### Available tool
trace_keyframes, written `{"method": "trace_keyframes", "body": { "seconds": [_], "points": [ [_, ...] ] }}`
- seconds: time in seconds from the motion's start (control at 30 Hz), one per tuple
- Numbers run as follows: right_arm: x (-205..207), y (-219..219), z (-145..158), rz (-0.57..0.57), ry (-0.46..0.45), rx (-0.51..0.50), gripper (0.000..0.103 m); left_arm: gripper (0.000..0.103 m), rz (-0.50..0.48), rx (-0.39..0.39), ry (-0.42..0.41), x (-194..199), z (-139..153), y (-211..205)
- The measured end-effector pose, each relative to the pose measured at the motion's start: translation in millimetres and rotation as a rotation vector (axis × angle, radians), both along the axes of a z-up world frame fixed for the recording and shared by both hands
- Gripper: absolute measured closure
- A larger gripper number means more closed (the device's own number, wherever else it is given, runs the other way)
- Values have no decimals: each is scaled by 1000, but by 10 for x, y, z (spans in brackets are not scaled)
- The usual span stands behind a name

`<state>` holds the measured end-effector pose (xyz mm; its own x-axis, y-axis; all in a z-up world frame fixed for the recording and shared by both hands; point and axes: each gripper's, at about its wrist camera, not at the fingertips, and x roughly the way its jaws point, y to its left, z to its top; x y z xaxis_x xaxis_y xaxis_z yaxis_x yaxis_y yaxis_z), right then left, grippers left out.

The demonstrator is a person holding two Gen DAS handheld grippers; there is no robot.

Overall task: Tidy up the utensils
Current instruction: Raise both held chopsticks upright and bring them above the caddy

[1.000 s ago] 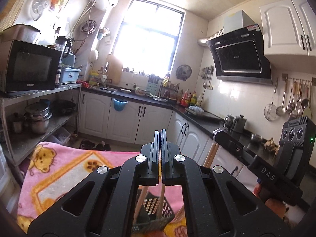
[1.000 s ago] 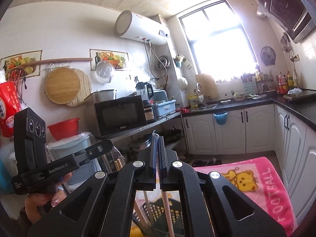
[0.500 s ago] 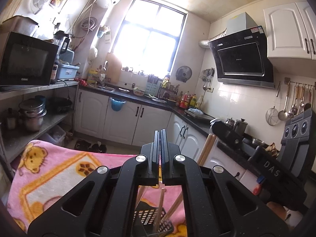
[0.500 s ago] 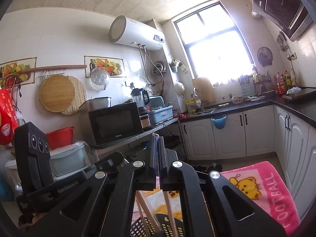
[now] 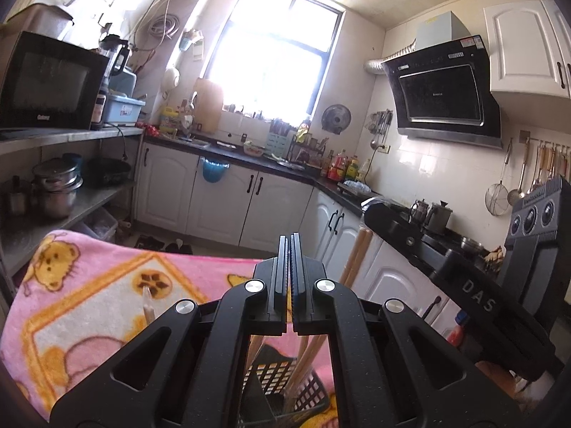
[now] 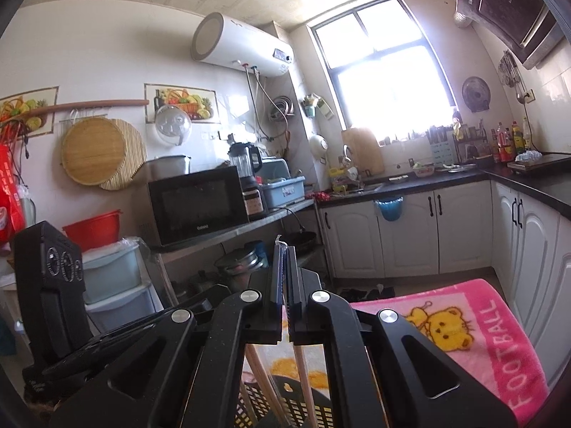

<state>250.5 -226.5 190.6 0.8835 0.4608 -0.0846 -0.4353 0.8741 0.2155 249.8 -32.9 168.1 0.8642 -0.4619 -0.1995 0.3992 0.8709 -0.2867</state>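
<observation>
Chopsticks (image 5: 307, 353) stood in the black basket (image 5: 282, 385) on the pink blanket (image 5: 89, 306); sorting looked well along. Both claws, left (image 5: 289, 249) and right (image 6: 284, 253), were closed, each apparently pinching one more chopstick.

Wooden chopsticks (image 5: 351, 262) stand slanted in a black perforated basket (image 5: 282, 374) sitting on the pink bear-print blanket (image 5: 85, 306), their tops fanning apart above its rim
</observation>
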Motion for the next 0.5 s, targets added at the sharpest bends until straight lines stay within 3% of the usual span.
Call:
{"method": "trace_keyframes", "body": {
  "seconds": [0.5],
  "points": [
    [83,38,-398,-29,109,-18,101,103,6,39,105,50,-359,56]
  ]
}}
